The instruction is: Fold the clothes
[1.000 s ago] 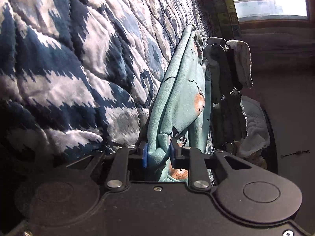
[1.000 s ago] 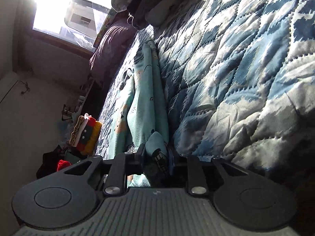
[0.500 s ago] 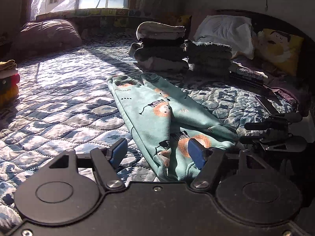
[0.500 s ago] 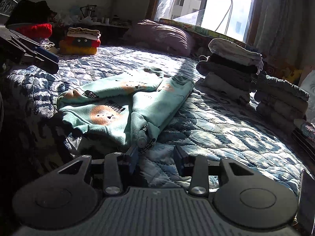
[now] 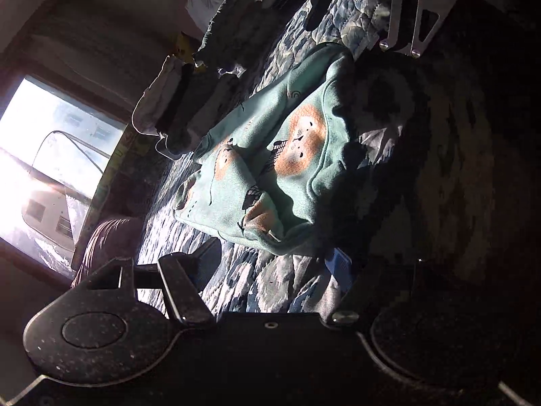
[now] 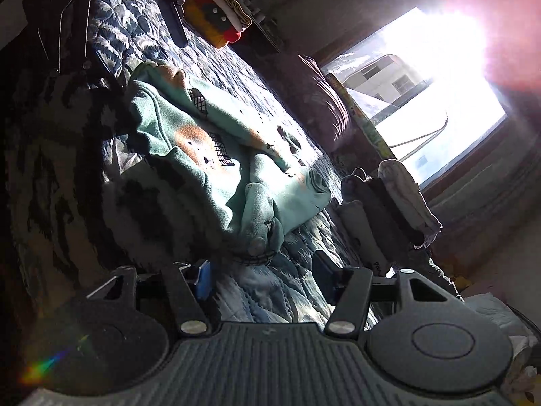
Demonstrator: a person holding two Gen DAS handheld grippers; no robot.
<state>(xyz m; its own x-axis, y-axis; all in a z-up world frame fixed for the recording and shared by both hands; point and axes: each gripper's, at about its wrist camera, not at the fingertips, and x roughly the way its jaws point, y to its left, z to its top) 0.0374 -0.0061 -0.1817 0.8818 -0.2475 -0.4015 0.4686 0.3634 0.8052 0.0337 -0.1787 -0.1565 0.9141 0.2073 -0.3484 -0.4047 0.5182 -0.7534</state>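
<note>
The teal pants [image 5: 270, 155] lie folded on the quilt [image 5: 270, 287], just in front of both grippers and nearer than the stack [image 5: 175, 101] of folded clothes by the window [image 6: 422, 84]. The left gripper [image 5: 270, 267] is spread wide with nothing between its fingers; the right gripper [image 6: 263, 277] is likewise wide open and empty, its fingers just short of the pants' near edge.

The pants look like soft, light fleece: limp, easy to bunch, with no stiffness to hold a crease, so they will likely sag wherever they are unsupported. A pinch through all layers at the thick near corners should carry them best.

Their long axis runs from the grippers away toward the stack. Which end is the waistband I cannot say for sure, since shadow covers the side farthest from the window.
</note>
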